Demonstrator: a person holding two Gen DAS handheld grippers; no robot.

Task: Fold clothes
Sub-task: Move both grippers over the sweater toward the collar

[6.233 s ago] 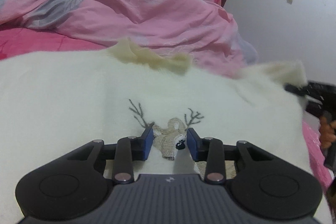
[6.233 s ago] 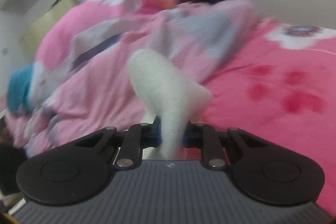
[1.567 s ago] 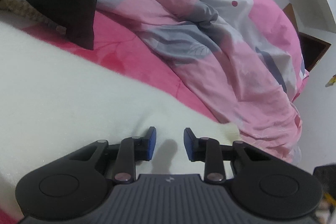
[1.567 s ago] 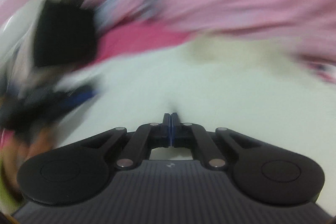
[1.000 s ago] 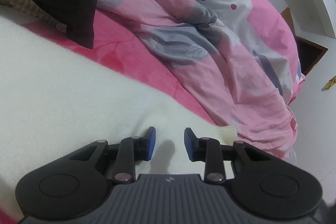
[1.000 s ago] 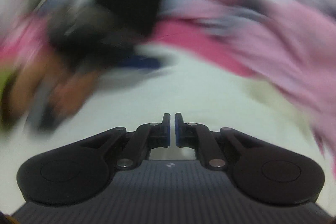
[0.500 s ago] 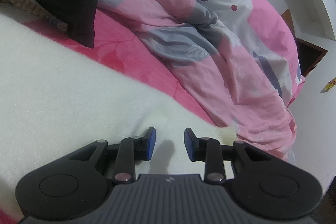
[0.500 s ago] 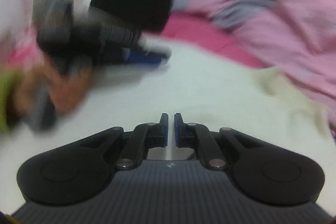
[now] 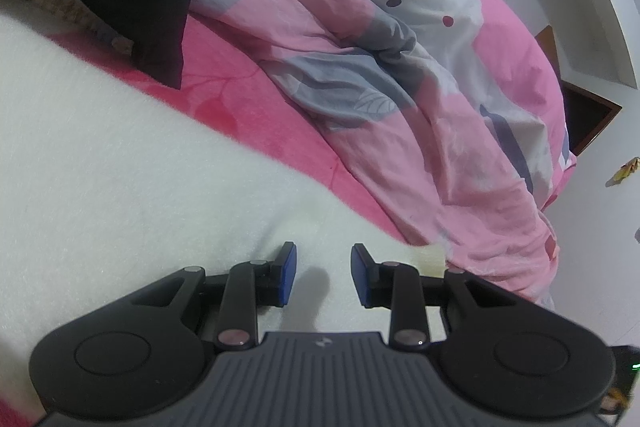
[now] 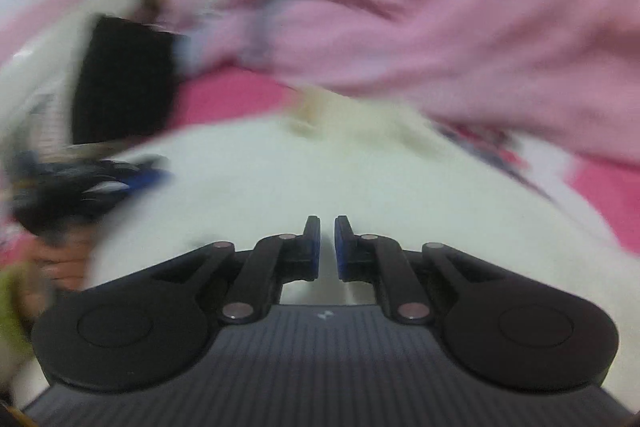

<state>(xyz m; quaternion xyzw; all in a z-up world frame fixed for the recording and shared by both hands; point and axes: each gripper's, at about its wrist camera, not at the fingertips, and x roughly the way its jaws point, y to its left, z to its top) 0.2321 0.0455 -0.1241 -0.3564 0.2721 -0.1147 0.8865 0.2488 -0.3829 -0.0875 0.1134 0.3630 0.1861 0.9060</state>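
Your right wrist view is blurred by motion, so many edges there are hard to read. At its left edge you can make out only a dark shape with a blue tip, which is your left gripper [image 10: 120,183], and a smeared hand [image 10: 60,263] under it. The black cloth [image 10: 120,79] behind it has no clear outline in this view.

The white fleece garment [image 9: 120,167] lies flat on the pink bed sheet [image 9: 240,99]. In the left wrist view it is cut off at the left and near edges, so you cannot see its full shape. Its visible far edge runs as a long slanted line from far left to near right, and it ends at a yellowish collar piece [image 9: 430,257] just beside the right finger. The folded pink and grey quilt [image 9: 400,87] lies behind it, to the right.

Your left gripper [image 9: 322,277] has its jaws partly open, with a clear gap. The blue pads [image 9: 289,275] rest low over the white fleece and nothing is caught between them.

Your right gripper [image 10: 327,247] is nearly closed; only a thin slit stays between the pads and it holds nothing. It is over the near part of the white garment [image 10: 320,167].
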